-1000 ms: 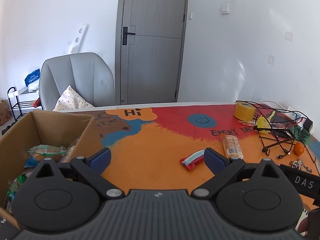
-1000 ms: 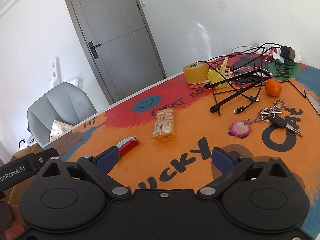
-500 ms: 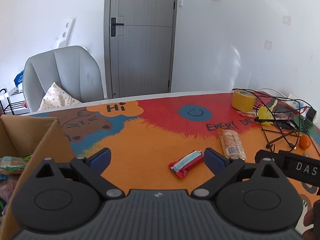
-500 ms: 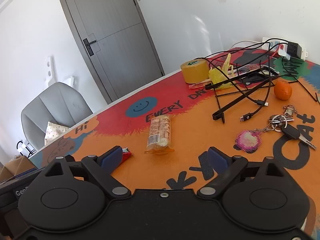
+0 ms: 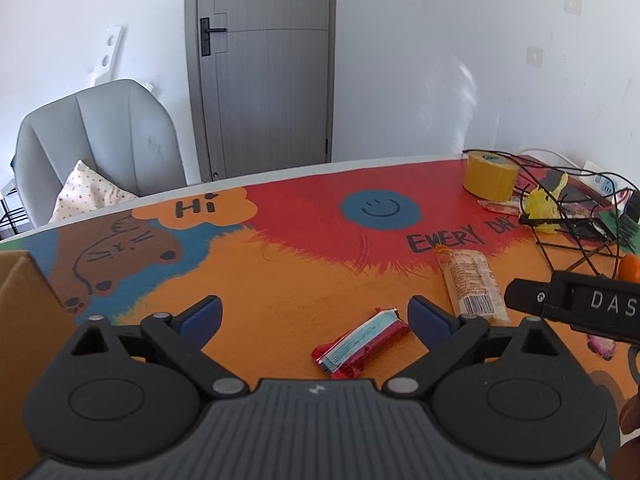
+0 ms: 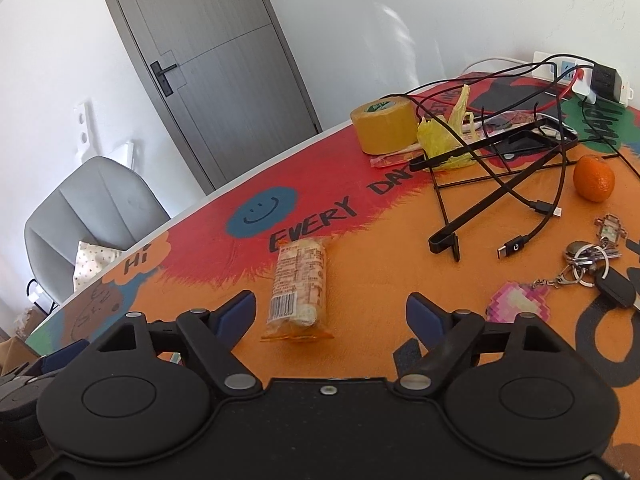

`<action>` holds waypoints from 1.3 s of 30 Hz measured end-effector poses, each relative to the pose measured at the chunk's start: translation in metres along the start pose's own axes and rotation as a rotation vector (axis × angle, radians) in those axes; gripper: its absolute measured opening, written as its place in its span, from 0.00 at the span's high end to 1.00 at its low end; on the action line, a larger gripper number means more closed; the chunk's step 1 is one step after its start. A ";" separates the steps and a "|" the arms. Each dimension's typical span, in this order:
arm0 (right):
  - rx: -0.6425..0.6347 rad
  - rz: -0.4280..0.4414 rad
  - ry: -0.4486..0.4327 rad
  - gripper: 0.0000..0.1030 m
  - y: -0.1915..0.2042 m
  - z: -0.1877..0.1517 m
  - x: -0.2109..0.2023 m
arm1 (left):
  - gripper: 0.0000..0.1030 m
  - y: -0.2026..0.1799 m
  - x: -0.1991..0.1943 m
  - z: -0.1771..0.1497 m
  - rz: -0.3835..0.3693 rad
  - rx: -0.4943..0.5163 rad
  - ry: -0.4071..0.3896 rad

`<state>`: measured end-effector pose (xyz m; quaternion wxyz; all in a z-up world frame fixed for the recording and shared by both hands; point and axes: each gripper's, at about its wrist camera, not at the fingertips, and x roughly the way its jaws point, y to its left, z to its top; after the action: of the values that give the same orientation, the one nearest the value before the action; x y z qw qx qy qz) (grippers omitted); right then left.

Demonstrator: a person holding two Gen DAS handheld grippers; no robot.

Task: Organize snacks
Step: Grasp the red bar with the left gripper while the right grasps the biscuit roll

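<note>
Nearest, the left tool [image 5: 314,314] hung wide open and empty over the orange part of the painted surface [image 5: 280,280]. A red snack bar with a pale blue stripe [image 5: 362,342] lay flat between its fingers, close to the right-hand one, with no pad touching it.

Likewise the right tool [image 6: 331,314] held nothing. Its jaws were closing, yet they remained well apart. A clear-wrapped biscuit pack [image 6: 299,286] lay flat in the gap, nearer the left finger, barcode end toward the camera, untouched.

At the left edge of the left wrist view stood a corner of a cardboard box [image 5: 28,320]. It is probably the place for the snacks, though its inside was hidden.

Farther off, well apart from both snacks: a roll of yellow tape [image 6: 386,128], a yellow plastic bag [image 6: 442,136], a tangle of black cables [image 6: 520,184], an orange [image 6: 593,178] and a bunch of keys [image 6: 592,264]. Beyond the surface, a grey chair [image 5: 96,140] and a grey door [image 5: 264,68].

Step in hand, as I judged it: approach to a double pick, one snack per tool, neither grasped yet.

Next move would call for each tool to sink lower and centre on its pack. Both wrappers lay flat and thin, so the pads must reach the surface level before pinching, or they could slide over the top.
</note>
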<state>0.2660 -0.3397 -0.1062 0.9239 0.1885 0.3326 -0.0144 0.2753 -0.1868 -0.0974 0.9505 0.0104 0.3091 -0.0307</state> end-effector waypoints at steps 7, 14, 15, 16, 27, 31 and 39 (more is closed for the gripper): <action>0.010 -0.009 0.021 0.19 -0.005 0.004 0.016 | 0.07 -0.008 0.023 -0.006 -0.018 0.015 0.034; -0.014 -0.004 0.037 0.19 0.007 0.005 0.030 | 0.24 -0.005 0.033 -0.008 -0.025 0.004 0.049; -0.018 -0.003 0.039 0.19 0.009 0.005 0.031 | 0.34 -0.005 0.035 -0.009 -0.025 0.007 0.058; -0.022 -0.002 0.040 0.19 0.011 0.006 0.033 | 0.36 -0.004 0.037 -0.010 -0.027 0.003 0.072; -0.112 -0.043 0.045 0.23 0.035 -0.001 0.049 | 0.82 0.019 0.029 -0.010 -0.006 -0.057 0.072; -0.175 -0.080 0.039 0.45 0.045 -0.007 0.048 | 0.82 0.034 0.021 -0.009 0.015 -0.110 0.074; -0.153 -0.035 0.053 0.64 0.046 -0.025 0.023 | 0.82 0.050 -0.006 -0.014 0.037 -0.140 0.055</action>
<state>0.2761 -0.2859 -0.1223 0.9260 0.1120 0.3604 -0.0001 0.2657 -0.1363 -0.1054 0.9405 -0.0494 0.3362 0.0086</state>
